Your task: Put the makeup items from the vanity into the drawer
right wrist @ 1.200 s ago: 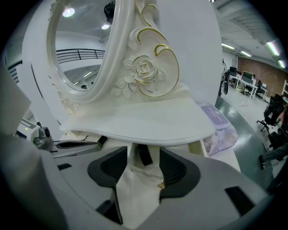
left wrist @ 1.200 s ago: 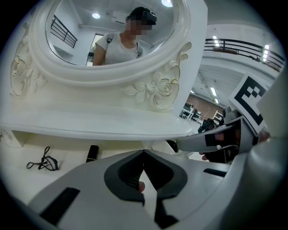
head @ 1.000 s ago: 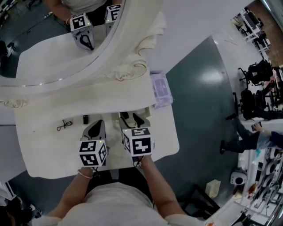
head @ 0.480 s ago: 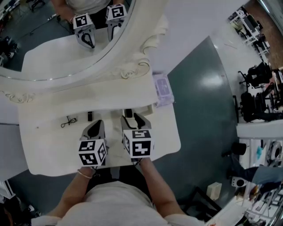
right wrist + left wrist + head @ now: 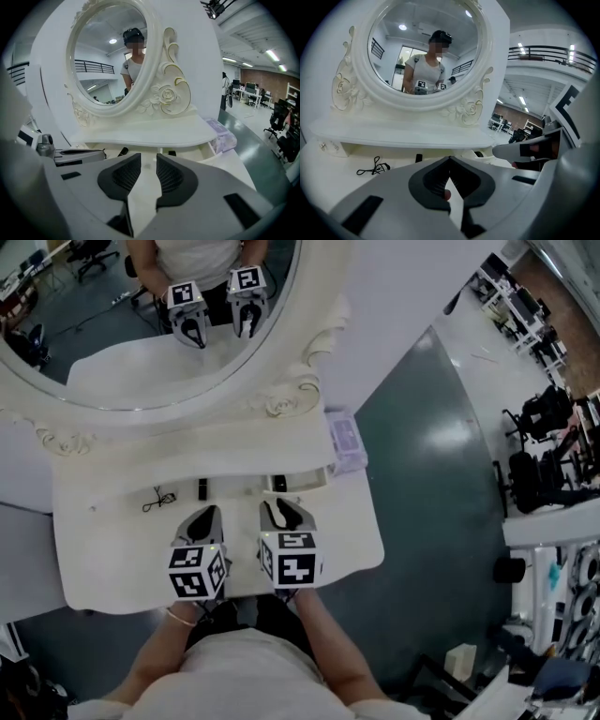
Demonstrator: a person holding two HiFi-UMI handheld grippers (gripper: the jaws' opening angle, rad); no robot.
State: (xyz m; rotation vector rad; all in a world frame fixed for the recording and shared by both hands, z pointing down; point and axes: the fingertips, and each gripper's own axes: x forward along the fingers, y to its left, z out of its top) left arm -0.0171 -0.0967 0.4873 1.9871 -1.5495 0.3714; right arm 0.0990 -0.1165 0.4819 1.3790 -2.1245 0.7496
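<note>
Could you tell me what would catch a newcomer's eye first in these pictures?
The ornate white oval mirror rising behind the vanity top, with the person reflected in it. Next, the lavender box at the top's right end, and a black cord lying toward its left.

Two claws point(image 5: 207, 513) point(image 5: 281, 508), two dark makeup items point(image 5: 202, 488) point(image 5: 278, 484), one mirror point(image 5: 112, 371)
</note>
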